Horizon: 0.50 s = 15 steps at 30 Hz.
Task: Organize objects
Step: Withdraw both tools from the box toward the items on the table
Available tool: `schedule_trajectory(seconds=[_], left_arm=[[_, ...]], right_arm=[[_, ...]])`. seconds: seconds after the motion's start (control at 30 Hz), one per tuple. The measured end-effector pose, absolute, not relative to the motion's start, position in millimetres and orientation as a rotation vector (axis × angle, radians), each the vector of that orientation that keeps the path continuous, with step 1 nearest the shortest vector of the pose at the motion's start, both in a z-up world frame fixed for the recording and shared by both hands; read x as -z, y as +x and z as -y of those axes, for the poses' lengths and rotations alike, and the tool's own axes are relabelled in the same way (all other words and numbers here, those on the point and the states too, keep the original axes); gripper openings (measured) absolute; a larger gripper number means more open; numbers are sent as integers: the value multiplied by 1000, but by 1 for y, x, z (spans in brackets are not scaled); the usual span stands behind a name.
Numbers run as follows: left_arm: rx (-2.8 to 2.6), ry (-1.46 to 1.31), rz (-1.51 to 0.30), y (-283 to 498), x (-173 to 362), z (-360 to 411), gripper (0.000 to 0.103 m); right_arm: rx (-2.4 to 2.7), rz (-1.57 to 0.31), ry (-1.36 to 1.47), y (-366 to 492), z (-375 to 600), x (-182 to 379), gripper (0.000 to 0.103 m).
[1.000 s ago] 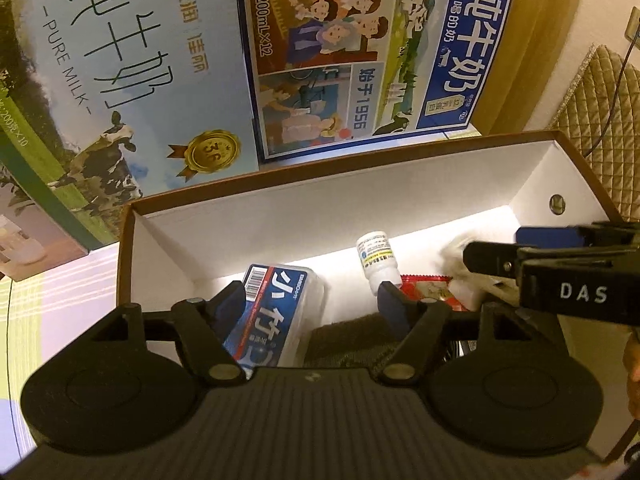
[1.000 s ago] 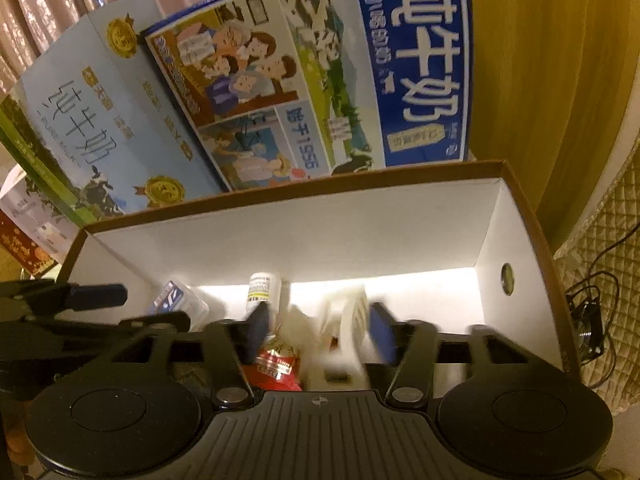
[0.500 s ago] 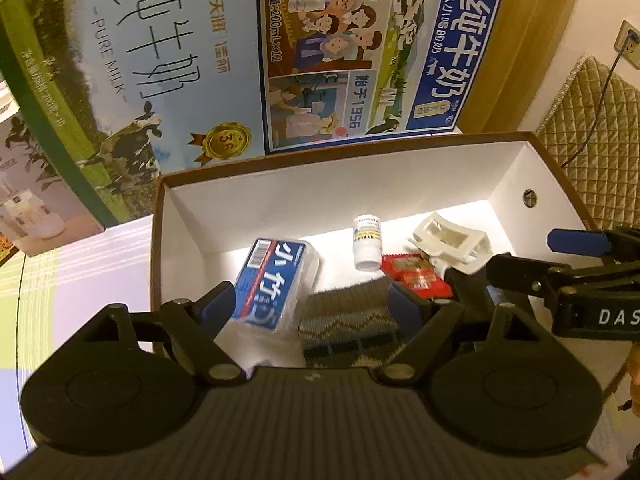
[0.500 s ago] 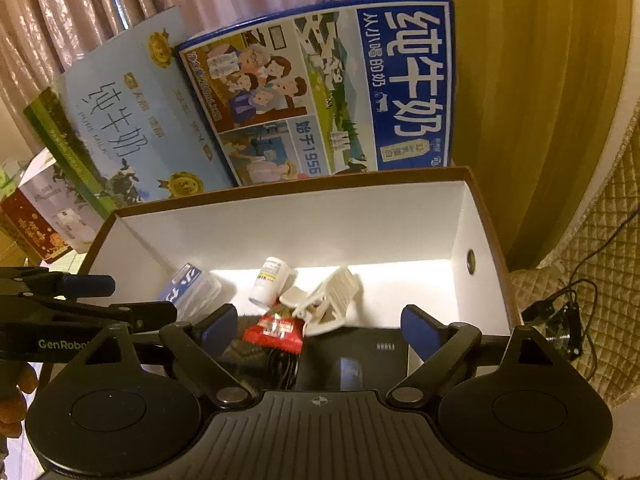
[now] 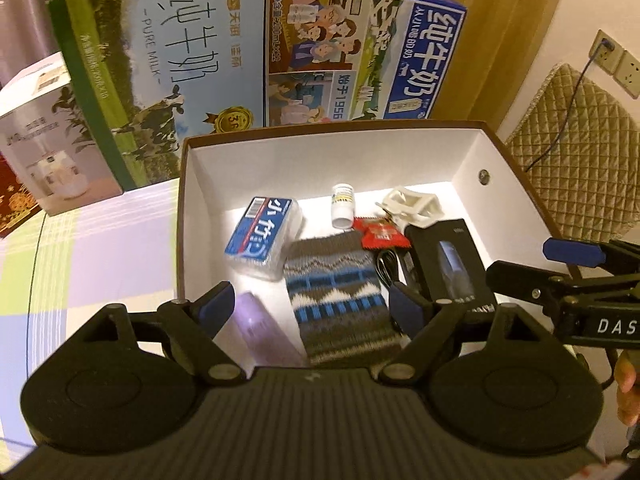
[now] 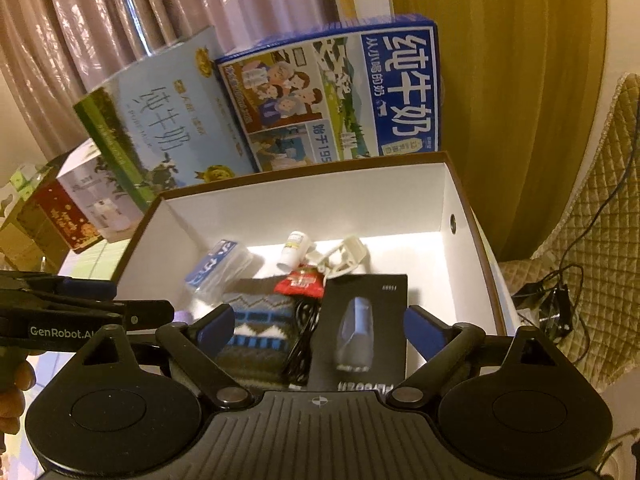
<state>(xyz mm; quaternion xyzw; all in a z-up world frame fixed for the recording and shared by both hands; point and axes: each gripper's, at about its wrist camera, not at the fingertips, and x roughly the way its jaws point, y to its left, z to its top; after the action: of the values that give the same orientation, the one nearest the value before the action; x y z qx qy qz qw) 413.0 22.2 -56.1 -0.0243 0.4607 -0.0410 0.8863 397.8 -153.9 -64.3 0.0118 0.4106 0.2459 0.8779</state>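
Both grippers released above open box.
Likely soft, light knitted pouch: pinch mid-body. Left gripper, right gripper empty.

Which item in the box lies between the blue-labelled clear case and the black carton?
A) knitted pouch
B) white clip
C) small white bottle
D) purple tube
A: the knitted pouch lies flat between the clear case and the black carton.
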Motion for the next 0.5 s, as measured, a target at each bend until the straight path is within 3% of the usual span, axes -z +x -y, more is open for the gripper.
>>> schedule_trajectory(seconds=[0.5], left_arm=[[69, -94, -908, 333, 24, -21, 81]], right_arm=[[-553, -821, 59, 325, 165, 32, 90]])
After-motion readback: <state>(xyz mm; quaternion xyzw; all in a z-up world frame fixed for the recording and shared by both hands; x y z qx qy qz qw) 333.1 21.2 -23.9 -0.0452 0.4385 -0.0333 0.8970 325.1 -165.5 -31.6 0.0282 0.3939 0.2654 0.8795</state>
